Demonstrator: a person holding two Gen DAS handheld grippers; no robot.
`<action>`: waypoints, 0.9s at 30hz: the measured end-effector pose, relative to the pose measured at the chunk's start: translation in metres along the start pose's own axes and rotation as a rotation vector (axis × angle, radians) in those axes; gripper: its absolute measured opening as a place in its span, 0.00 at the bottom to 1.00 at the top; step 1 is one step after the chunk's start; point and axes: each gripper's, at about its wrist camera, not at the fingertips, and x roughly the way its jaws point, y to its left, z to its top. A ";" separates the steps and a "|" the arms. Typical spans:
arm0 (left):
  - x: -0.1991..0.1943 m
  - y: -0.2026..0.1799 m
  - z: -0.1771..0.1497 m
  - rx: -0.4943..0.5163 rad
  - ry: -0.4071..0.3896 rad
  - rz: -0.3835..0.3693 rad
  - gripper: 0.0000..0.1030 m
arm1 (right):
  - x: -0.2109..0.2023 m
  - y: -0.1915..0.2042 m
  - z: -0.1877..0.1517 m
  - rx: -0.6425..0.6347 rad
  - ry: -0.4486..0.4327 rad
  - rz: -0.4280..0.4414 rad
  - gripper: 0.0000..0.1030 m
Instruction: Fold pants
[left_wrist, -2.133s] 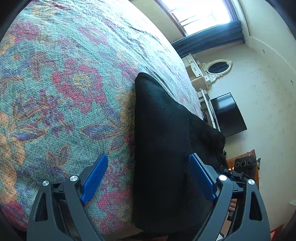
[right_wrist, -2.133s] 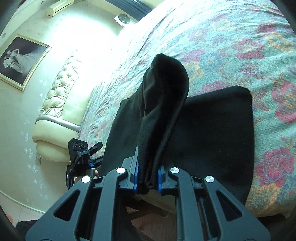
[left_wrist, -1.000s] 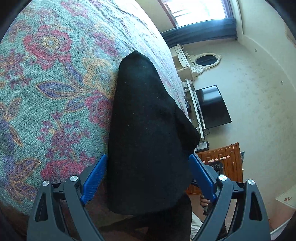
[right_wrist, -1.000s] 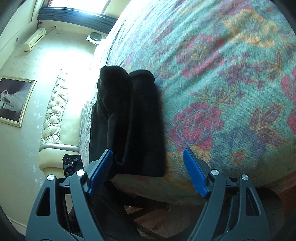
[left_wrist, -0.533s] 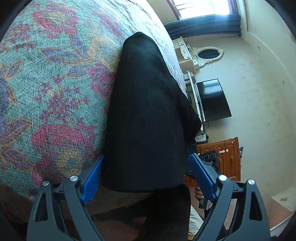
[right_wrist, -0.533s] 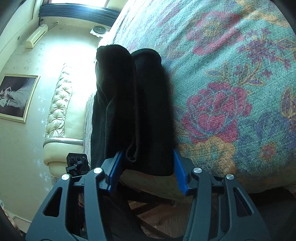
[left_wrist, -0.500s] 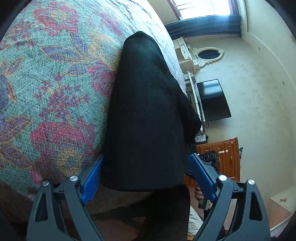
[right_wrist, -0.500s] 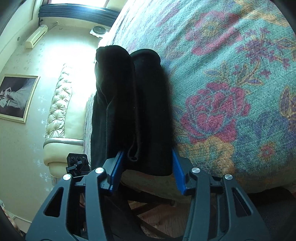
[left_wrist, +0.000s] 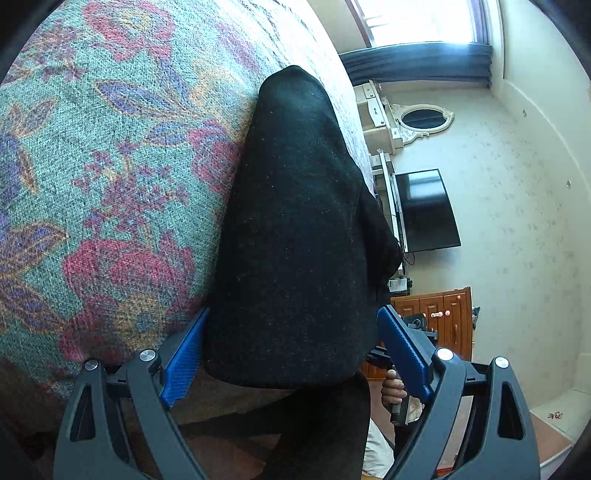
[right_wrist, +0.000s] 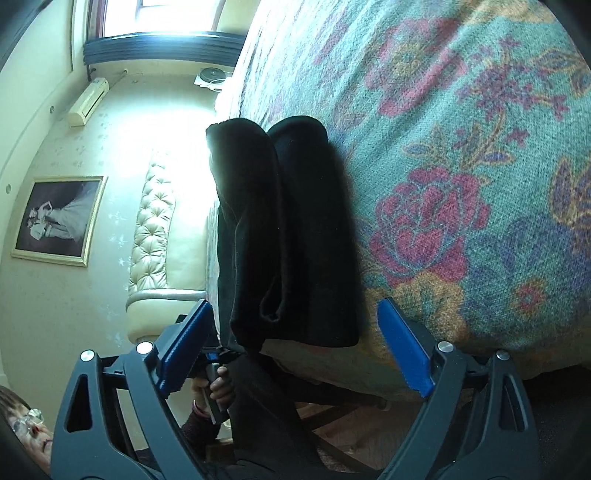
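Note:
The black pants (left_wrist: 295, 221) lie folded into a thick stack at the near edge of the floral bedspread (left_wrist: 110, 166). My left gripper (left_wrist: 293, 314) is open and straddles the near end of the stack, which fills the gap from one blue pad to the other. In the right wrist view the pants (right_wrist: 288, 221) show two rolled layers side by side on the bedspread (right_wrist: 461, 147). My right gripper (right_wrist: 293, 305) faces their other end. Its jaws are opening, with the stack between them and neither pad pressing on it.
Past the bed on the left gripper's side are a wall TV (left_wrist: 424, 210), a wooden cabinet (left_wrist: 436, 317) and an oval mirror (left_wrist: 423, 118). A tufted headboard (right_wrist: 153, 221) and a framed picture (right_wrist: 59, 218) are on the other side. A hand (right_wrist: 214, 387) holds the other gripper's handle.
The right gripper laid down the raised fold it held, closed around the end of the stack half a second ago, and now stands wide open. The left gripper has stayed open, drawing closer to the pants.

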 end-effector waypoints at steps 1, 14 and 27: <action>0.001 -0.002 0.000 -0.003 -0.003 0.003 0.85 | 0.003 0.003 0.000 -0.008 0.010 0.002 0.88; 0.021 -0.028 0.000 0.107 -0.005 0.124 0.63 | 0.015 0.008 -0.004 -0.098 0.036 -0.133 0.47; 0.023 -0.030 -0.002 0.132 -0.006 0.170 0.39 | -0.001 0.001 0.002 -0.110 0.016 -0.105 0.34</action>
